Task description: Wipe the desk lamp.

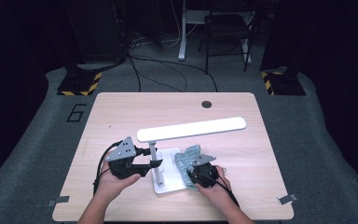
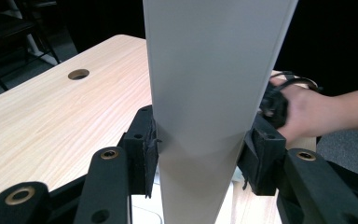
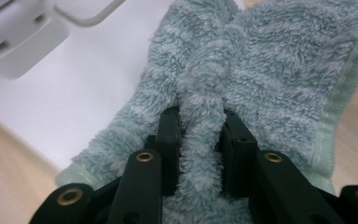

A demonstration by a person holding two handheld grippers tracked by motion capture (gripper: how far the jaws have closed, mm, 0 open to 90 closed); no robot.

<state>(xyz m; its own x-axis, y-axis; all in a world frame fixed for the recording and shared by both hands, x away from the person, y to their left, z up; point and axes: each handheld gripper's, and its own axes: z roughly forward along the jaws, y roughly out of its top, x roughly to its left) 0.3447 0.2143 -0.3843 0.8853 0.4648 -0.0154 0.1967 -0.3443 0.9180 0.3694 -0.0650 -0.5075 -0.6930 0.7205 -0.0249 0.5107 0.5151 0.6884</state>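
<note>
Evidently the person is wiping a lamp's base point(image 1: 168, 158) with a cloth point(image 1: 186, 157), low in the middle of the high view on the desk point(image 1: 121, 112). The left tongs point(image 1: 154, 163) are clamping the lamp point(image 2: 214, 93), pads pressing both sides of its grey post. The right tongs point(image 3: 200, 140) are pinching a fold of the cloth, lying partly on the base. Next, I think, comes dragging the cloth across the base while steadying the post. The base's near corner is hiding under the cloth.

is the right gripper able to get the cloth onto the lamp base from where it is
Probably yes: the right gripper pinches a fold of the cloth, which already overlaps the white lamp base, with nothing between. The left gripper clamps the lamp's upright.
</note>
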